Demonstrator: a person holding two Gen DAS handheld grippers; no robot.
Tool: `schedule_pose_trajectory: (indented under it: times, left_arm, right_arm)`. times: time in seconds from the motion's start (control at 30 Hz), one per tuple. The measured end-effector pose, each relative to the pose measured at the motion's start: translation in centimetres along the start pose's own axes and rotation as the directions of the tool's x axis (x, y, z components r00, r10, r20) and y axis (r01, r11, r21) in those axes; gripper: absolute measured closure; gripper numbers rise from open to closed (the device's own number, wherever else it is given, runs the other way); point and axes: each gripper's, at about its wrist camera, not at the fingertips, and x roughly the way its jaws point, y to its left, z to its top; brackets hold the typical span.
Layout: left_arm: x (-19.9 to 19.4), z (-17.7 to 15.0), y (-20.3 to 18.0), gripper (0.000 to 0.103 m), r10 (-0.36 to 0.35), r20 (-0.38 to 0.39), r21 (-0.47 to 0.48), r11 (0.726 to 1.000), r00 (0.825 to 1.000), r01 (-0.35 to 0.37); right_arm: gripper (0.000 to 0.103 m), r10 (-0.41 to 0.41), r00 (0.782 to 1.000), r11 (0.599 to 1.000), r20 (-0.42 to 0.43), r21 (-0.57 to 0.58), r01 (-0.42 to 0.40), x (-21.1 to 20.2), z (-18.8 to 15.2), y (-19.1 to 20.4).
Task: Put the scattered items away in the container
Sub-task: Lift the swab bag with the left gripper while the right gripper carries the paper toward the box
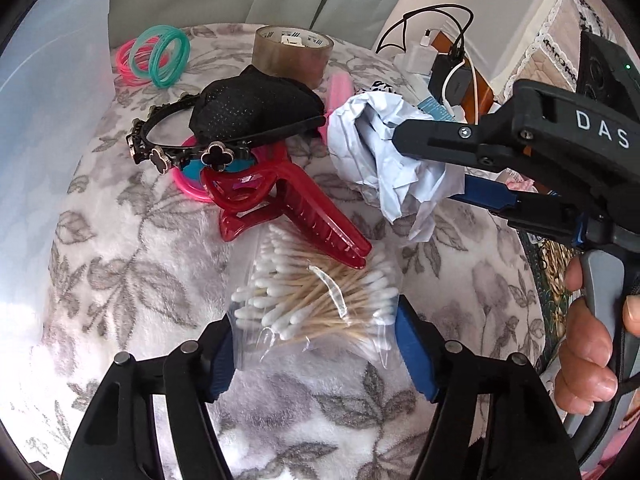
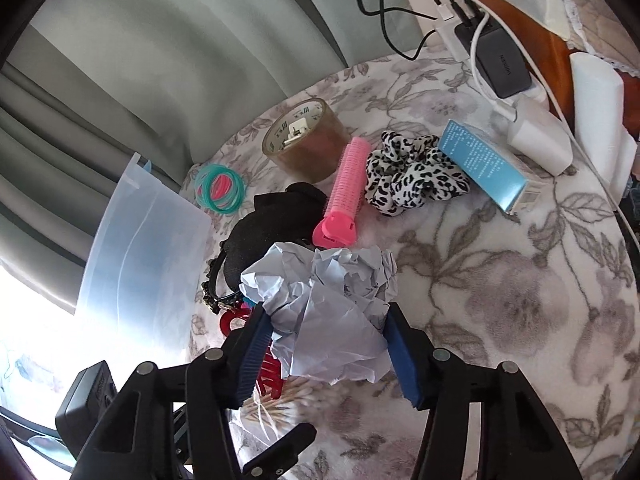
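Left gripper (image 1: 316,348), bottom centre of its own view, stands with blue pads either side of a clear bag of cotton swabs (image 1: 316,300) without visibly pressing; right gripper (image 2: 326,350) closes its pads on crumpled pale paper (image 2: 324,300) at lower centre. Beyond lie a red hair claw (image 1: 288,208), partly hidden, and the translucent container (image 2: 140,248), cut off at left.

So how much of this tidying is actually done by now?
Hardly any, by the look of it. What shows of the clear container looks bare. In hand: the left gripper straddles the bag of cotton swabs, the right gripper brackets the crumpled paper. The red hair claw, tape roll, scrunchie and bangles remain on the blanket.
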Motion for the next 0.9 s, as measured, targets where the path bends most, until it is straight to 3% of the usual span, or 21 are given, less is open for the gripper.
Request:
schedule_pose_trajectory:
  times: [0.3,0.47,0.67,0.9]
  left_arm:
    - [-3.4,-1.6,-1.8,0.032,0.007,0.086,0.076,0.997,0.996,-0.014]
    - [-5.6,-2.0,-2.8,0.032,0.013,0.173,0.115,0.993,0.985,-0.033]
    - [-8.7,-1.7,-3.2,0.032,0.021,0.277,0.134,0.989,0.961,-0.061]
    - [-14.0,-2.2,-2.8,0.032,0.041,0.407,0.121,0.988,0.912,-0.098]
  right_arm:
    - [0.044,0.005,0.999,0.999,0.045,0.037,-0.007,-2.7,-1.1,-0.9]
    - [0.044,0.013,0.996,0.999,0.092,0.031,-0.016,-4.9,-1.6,-0.3]
    - [0.044,0.03,0.988,0.999,0.153,0.017,-0.033,-8.1,-2.4,0.8]
    - [0.044,0.057,0.97,0.998,0.237,-0.04,-0.049,-12.4,-3.3,3.7]
